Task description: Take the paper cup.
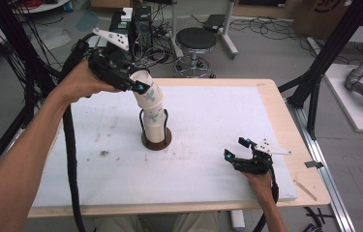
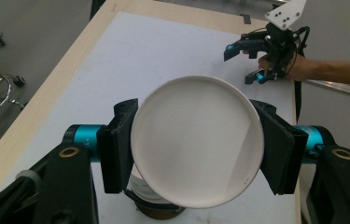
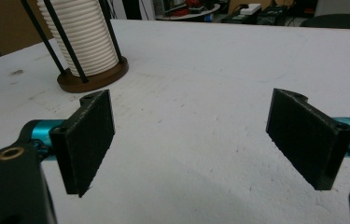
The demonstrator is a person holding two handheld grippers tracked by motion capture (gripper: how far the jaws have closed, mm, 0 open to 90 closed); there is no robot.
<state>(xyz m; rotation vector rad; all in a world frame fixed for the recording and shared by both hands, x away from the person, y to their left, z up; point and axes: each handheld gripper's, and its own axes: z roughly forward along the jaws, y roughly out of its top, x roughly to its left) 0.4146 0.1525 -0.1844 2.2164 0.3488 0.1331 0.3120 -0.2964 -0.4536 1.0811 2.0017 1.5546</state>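
My left gripper is shut on a white paper cup with a pale printed pattern and holds it tilted, just above a stack of the same cups. The stack stands in a holder with thin black rods and a round brown base mid-table. In the left gripper view the cup's open mouth faces the camera and both black pads press its sides. My right gripper rests low near the table's front right, open, with nothing between its jaws. It sees the ribbed stack off to its upper left.
A white mat covers the wooden table. Behind the far edge stand a black stool and equipment with loose cables. Black frame posts rise at both sides. A thick black cable trails from the left gripper.
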